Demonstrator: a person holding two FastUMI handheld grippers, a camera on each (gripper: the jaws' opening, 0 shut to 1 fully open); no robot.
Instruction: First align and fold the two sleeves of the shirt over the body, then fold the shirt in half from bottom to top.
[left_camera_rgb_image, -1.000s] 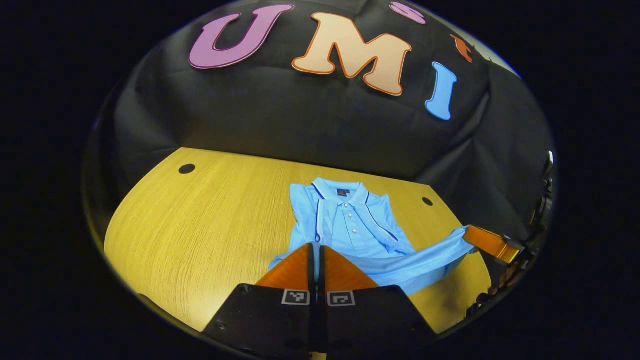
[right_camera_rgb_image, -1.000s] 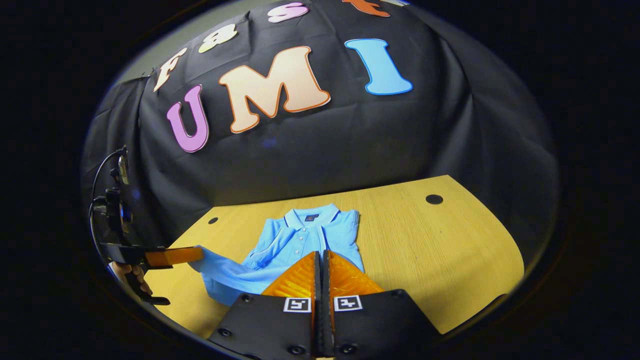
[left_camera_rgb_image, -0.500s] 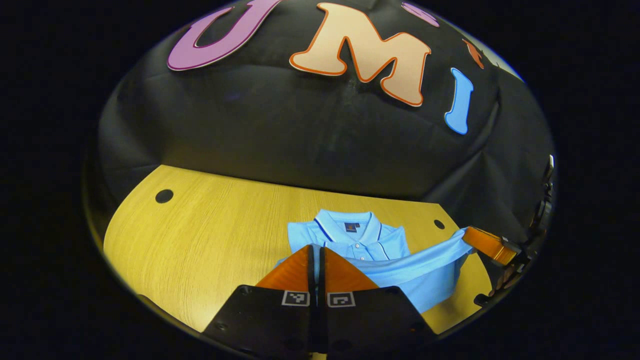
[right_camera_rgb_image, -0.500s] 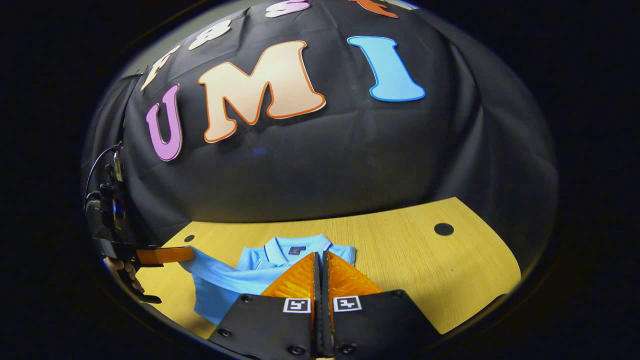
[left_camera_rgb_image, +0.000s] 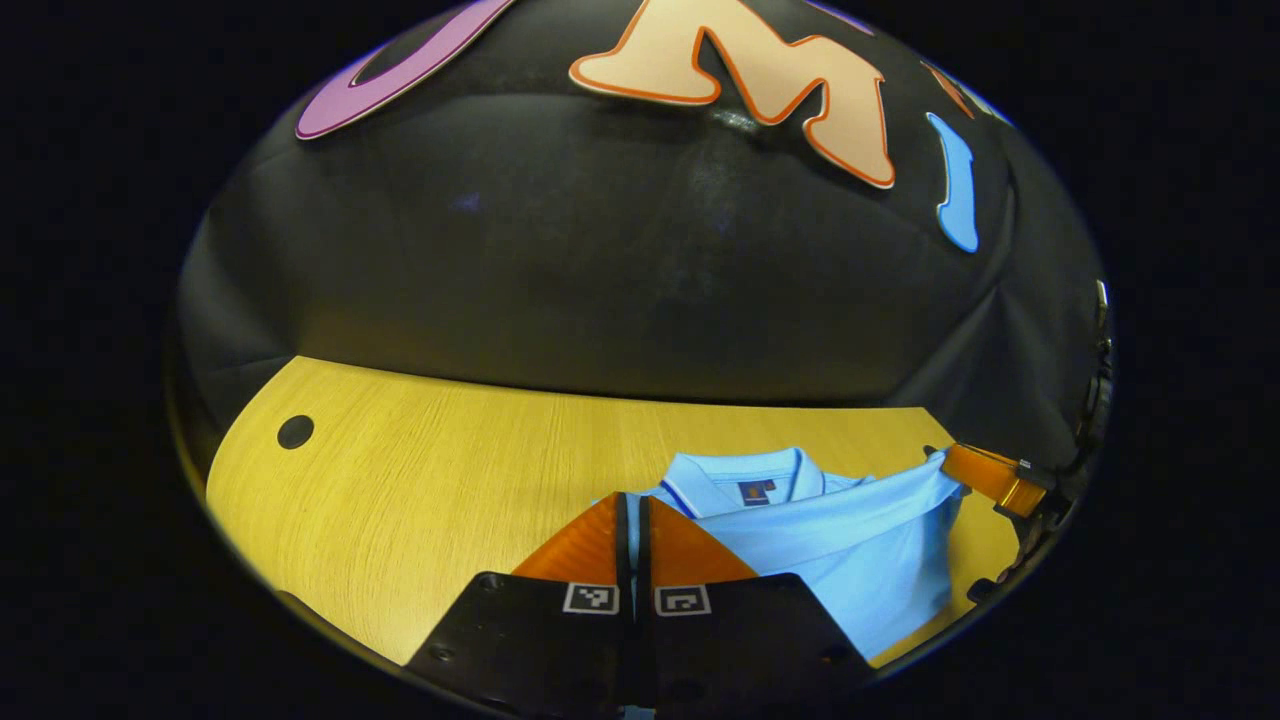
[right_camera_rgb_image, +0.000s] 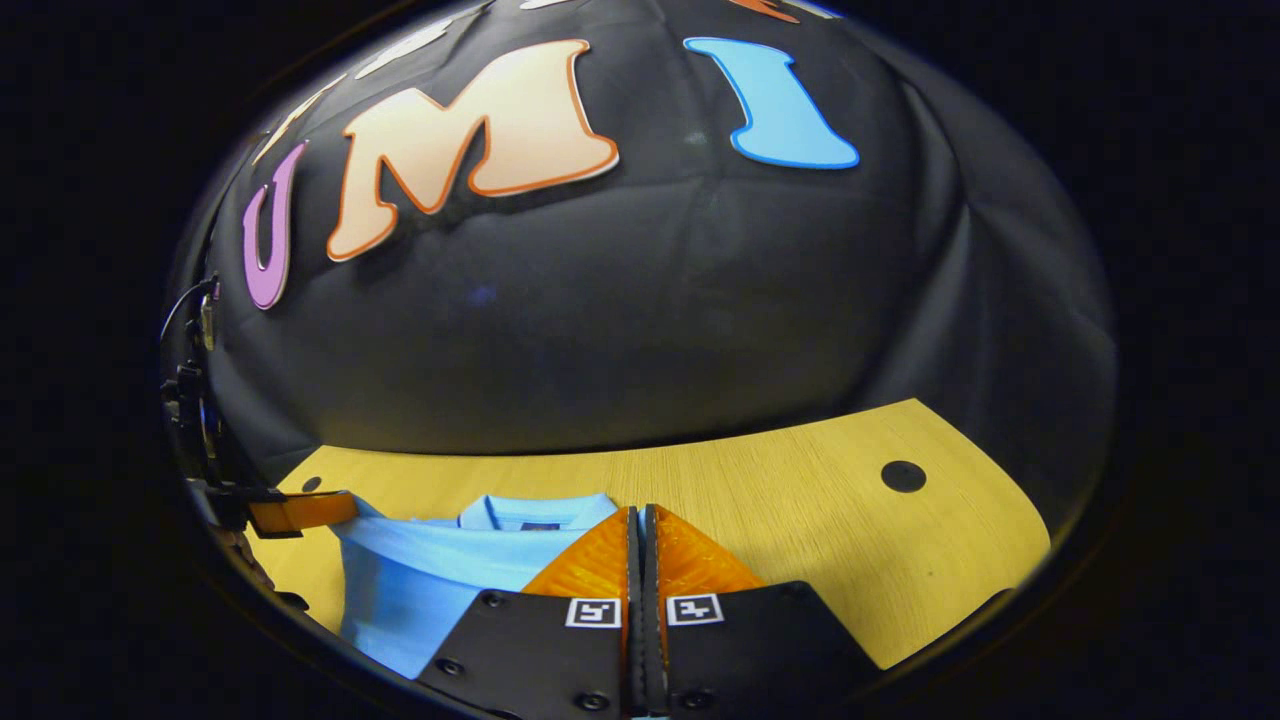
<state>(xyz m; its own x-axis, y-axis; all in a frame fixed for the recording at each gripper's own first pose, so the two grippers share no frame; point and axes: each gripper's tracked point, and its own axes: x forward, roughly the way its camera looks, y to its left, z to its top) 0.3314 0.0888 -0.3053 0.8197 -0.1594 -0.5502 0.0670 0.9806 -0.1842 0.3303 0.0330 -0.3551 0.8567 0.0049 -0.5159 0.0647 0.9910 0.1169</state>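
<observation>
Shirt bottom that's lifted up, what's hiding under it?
Under the raised hem only the collar peeks out. The buttons and shirt front are covered. Wooden table lies below.

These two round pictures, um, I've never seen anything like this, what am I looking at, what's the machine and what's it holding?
There is no robot arm: a person holds a two-finger gripper in each hand, and a fisheye camera rides on each. The left gripper view looks along the left gripper; the right gripper view looks along the right gripper. Each also shows the other gripper off to the side. A light blue polo shirt lies on a yellow wooden table. Both grippers are shut on the shirt's bottom edge, one at each corner, lifted toward the collar.
</observation>
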